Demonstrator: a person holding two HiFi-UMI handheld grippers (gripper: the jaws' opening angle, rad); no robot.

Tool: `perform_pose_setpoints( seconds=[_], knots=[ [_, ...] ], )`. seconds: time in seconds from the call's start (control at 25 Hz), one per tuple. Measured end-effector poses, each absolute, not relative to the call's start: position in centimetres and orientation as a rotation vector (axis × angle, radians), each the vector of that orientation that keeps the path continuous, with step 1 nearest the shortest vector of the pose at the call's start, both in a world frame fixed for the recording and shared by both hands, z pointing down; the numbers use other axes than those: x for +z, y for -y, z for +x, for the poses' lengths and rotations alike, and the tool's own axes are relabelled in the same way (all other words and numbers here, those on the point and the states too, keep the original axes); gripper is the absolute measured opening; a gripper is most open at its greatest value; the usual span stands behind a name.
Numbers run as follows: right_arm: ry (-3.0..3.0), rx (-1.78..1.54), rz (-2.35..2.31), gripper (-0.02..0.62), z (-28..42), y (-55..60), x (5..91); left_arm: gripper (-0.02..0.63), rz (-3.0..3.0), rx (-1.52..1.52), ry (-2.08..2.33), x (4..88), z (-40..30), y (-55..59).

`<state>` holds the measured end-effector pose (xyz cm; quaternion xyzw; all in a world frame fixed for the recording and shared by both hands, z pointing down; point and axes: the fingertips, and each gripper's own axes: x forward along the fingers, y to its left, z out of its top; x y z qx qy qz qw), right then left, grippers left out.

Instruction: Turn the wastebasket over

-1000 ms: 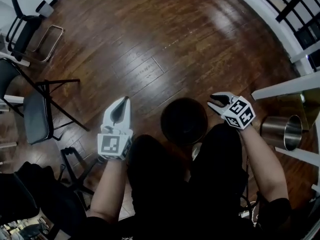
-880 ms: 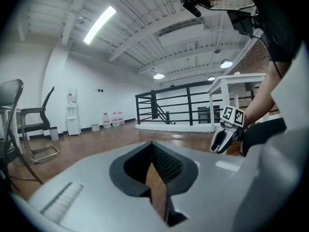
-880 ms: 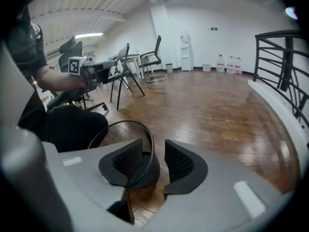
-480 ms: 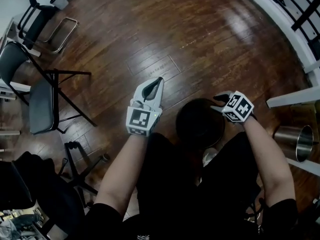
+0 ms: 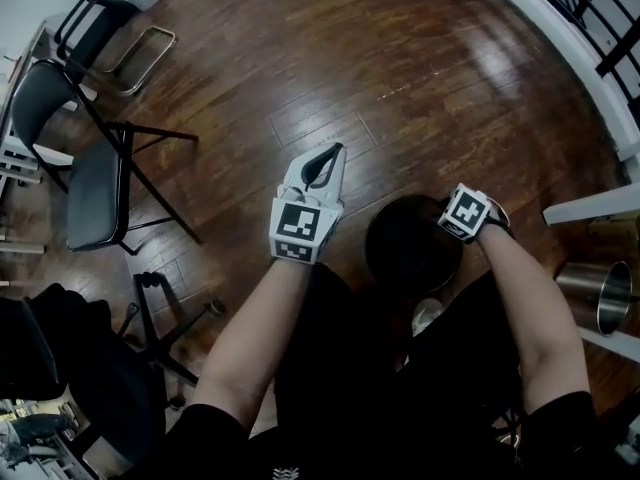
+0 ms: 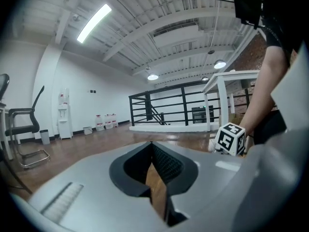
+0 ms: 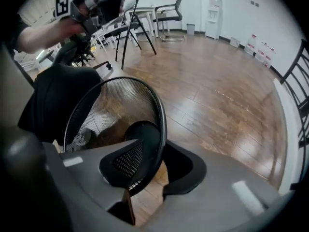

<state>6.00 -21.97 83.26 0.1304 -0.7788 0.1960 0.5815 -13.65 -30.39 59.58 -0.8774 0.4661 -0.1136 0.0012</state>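
A black mesh wastebasket [image 5: 410,243] stands upright on the wood floor, just ahead of the person's knees. My right gripper [image 5: 450,224] points steeply down over its right rim. In the right gripper view the basket's rim [image 7: 161,115] runs between my right gripper's [image 7: 154,145] jaws, one jaw inside the mesh and one outside. The jaws are closing, and a gap still shows beside the rim. My left gripper [image 5: 325,154] hovers left of the basket, roughly level, its tips together on nothing. The left gripper view shows my left gripper [image 6: 151,144] facing the room, with the right gripper's marker cube [image 6: 230,139] beyond.
A folding chair [image 5: 95,183] stands at the left and an office chair [image 5: 110,18] at the far left. A steel bin [image 5: 600,293] sits at the right beside a white table leg [image 5: 590,204]. A white curb with black railing [image 5: 560,38] borders the upper right. Dark gear [image 5: 60,368] lies lower left.
My right gripper has dropped and tipped downward onto the basket's rim. My left gripper swung right, closer to the basket, then held still.
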Motion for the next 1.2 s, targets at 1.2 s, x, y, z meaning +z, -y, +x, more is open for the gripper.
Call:
perform_pose_setpoints(
  seconds=[1.2],
  knots=[
    [1.765,-0.275,0.809,0.038,5.0,25.7,77.5,0.000,-2.772,-0.336,-1.351,58.4,-11.4,29.1]
  ],
)
